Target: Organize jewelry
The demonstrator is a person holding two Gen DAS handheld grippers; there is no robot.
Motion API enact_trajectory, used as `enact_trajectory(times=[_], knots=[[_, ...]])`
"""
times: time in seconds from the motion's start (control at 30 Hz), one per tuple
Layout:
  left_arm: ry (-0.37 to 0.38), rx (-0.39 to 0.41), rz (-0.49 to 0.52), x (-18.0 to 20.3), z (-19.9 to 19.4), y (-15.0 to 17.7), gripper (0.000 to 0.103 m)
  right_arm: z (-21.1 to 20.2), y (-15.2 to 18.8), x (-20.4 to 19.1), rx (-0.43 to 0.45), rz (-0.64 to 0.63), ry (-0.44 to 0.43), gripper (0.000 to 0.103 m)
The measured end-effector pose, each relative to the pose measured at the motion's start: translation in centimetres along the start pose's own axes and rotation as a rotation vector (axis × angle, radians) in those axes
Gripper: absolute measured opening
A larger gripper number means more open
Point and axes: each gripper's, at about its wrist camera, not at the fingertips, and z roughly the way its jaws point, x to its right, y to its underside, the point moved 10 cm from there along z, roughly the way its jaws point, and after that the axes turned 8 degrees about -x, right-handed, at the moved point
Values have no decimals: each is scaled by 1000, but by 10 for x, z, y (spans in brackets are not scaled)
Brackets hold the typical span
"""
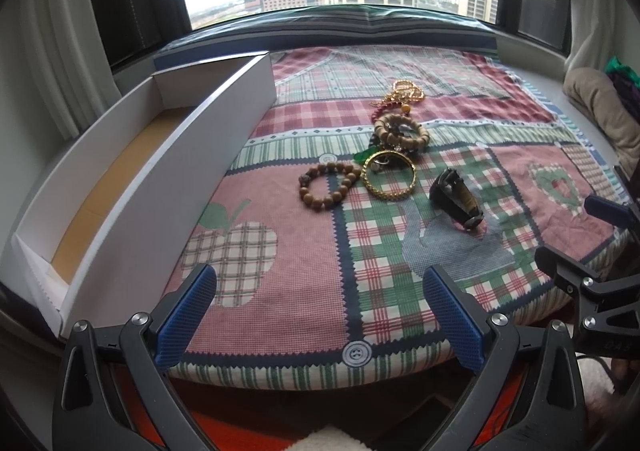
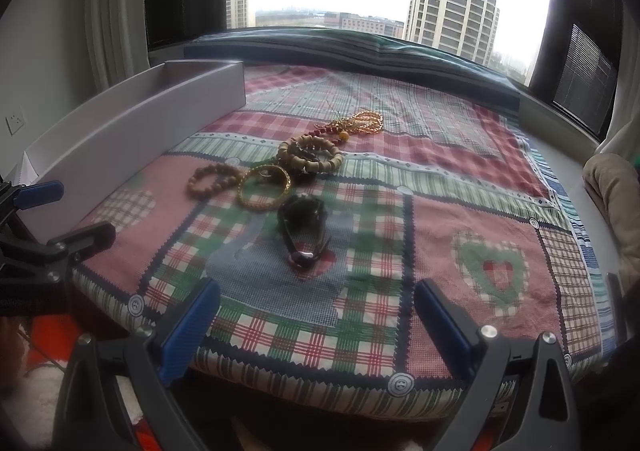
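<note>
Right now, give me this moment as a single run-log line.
left hand-held gripper open, empty | right hand-held gripper open, empty | bracelets, gold bangle, watch on quilt | white box no jewelry visible

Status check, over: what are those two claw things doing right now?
Left gripper open, right gripper open, both empty. Jewelry pile untouched on quilt; white box empty. Nothing in the way.

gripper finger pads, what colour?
Blue, textured, on both the left gripper and right gripper; clearest in the left wrist view.

Jewelry on cloth, box at left.
Bracelets (image 1: 396, 139) cluster at frame centre; watch (image 1: 458, 198) lower right of them; box (image 1: 132, 187) along cloth's (image 1: 288, 271) left edge.
</note>
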Motion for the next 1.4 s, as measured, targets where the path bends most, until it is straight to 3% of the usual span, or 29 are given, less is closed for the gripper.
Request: enact_trajectory(times=[0.97,1.3,1.4], knots=[[-24,-15,-7,-6,2,2,103,6,1,-4,-30,-16,11,99],[37,-63,-83,-23,17,2,103,12,5,-5,-49,-5,-10,99],[99,-97,-97,-28,29,-4,103,17,7,-2,-65,11,-27,99]])
